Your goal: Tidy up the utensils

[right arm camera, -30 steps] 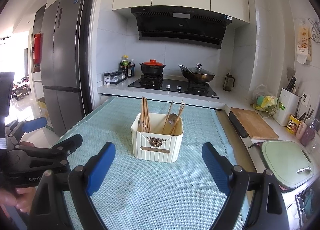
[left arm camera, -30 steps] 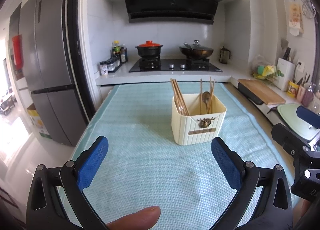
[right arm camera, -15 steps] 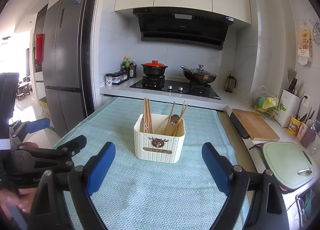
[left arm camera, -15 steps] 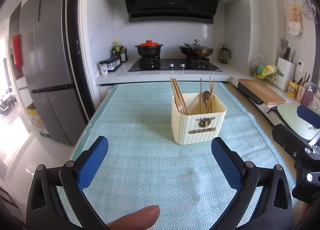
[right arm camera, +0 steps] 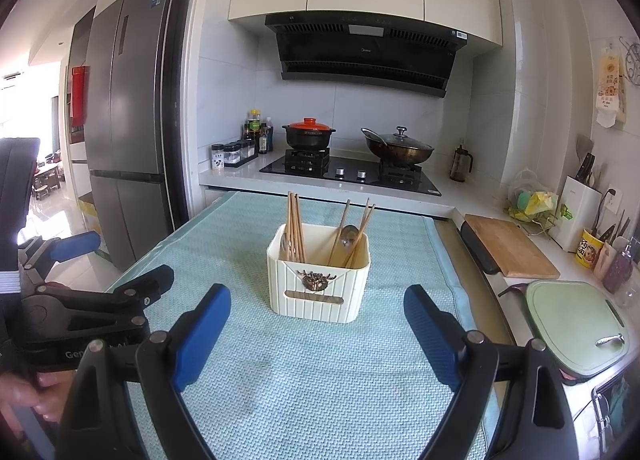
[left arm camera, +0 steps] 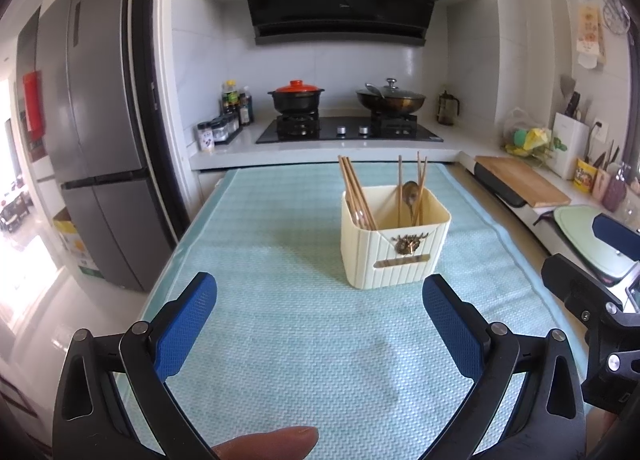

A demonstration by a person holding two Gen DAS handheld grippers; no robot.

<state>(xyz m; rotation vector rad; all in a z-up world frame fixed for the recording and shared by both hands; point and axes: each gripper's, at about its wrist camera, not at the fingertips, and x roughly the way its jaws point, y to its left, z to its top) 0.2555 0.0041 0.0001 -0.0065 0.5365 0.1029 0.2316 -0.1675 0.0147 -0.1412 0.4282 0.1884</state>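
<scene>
A cream ribbed utensil box (left arm camera: 394, 244) (right arm camera: 319, 276) stands on the light-green cloth (left arm camera: 304, 340) (right arm camera: 320, 376). Wooden chopsticks (left arm camera: 354, 196) (right arm camera: 295, 226) lean in its left half; more chopsticks and a spoon (left arm camera: 410, 192) (right arm camera: 348, 238) stand in its right half. My left gripper (left arm camera: 320, 296) hangs open above the cloth, short of the box, with nothing between its blue pads. My right gripper (right arm camera: 318, 308) is open too, just in front of the box, empty. Each gripper shows at the edge of the other's view.
Behind the cloth lies a stove (right arm camera: 350, 174) with a red-lidded pot (right arm camera: 309, 134) and a wok (right arm camera: 398, 148). A wooden board (right arm camera: 510, 246) and a green cutting board (right arm camera: 576, 326) sit on the right counter. A grey fridge (left arm camera: 92, 140) stands left.
</scene>
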